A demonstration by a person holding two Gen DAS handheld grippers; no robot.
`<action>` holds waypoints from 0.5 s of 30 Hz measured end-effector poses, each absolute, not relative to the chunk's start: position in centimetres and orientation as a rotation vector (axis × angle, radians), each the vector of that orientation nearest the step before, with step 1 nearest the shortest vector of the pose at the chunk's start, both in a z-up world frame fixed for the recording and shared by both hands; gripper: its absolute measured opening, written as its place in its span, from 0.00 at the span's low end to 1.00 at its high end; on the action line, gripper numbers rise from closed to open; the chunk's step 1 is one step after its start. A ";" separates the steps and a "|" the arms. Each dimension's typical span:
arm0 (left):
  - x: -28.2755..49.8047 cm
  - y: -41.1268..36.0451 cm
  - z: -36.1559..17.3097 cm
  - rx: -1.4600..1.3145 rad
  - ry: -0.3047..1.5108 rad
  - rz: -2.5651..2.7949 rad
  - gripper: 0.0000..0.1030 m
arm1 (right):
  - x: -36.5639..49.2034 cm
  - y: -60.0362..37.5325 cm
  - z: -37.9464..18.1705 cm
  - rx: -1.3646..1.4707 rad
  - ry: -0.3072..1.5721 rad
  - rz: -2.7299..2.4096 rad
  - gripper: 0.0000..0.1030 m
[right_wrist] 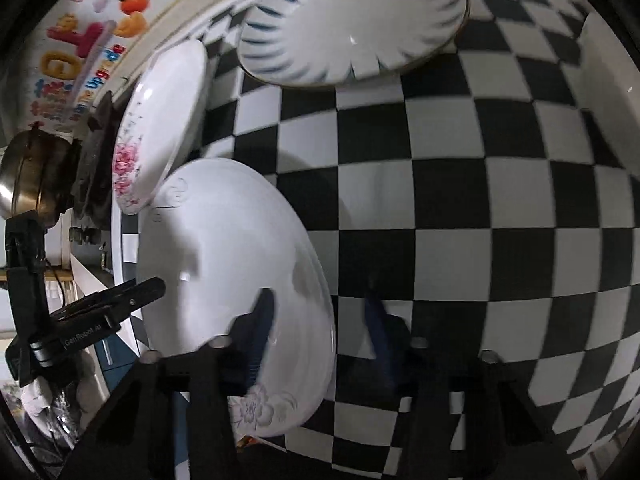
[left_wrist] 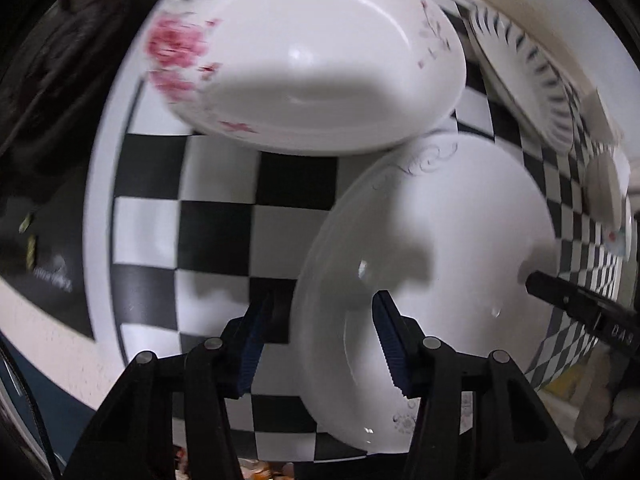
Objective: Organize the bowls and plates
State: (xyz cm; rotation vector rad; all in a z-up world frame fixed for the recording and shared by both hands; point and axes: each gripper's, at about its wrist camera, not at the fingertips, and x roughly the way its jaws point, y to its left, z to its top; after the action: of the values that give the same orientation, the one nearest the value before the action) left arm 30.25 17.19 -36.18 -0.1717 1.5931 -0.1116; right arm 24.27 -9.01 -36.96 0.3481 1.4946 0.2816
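A white plate with a grey scroll and flower pattern lies on the black-and-white chequered table. My left gripper straddles its left rim, one blue pad over the plate and one outside; the pads stand clear of the rim. My right gripper straddles the opposite rim the same way, open and blurred. Each view shows a finger of the other gripper at the plate's far edge. A pink-flowered plate and a blue-striped plate lie close by.
The pink-flowered plate's edge sits right against the grey-patterned plate. A small white dish sits at the table's far side. A brass pot and a colourful printed wall sheet lie beyond the table edge. The cloth's white border marks the edge.
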 end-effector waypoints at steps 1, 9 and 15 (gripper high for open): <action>30.2 16.8 -35.9 -0.158 1.579 -0.125 0.43 | 24.5 -8.9 -37.4 0.362 1.508 0.285 0.33; 28.4 15.3 -34.4 -0.139 1.587 -0.104 0.35 | 24.7 -7.9 -37.8 0.304 1.518 0.324 0.18; 26.5 12.2 -31.3 -0.124 1.555 -0.114 0.35 | 24.0 -10.7 -36.6 0.318 1.500 0.325 0.18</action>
State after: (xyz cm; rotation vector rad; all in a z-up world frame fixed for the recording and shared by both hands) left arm 26.55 12.21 -31.29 -0.1242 1.5546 -0.1136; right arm 24.05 -10.72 -36.63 0.3181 1.4997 0.3253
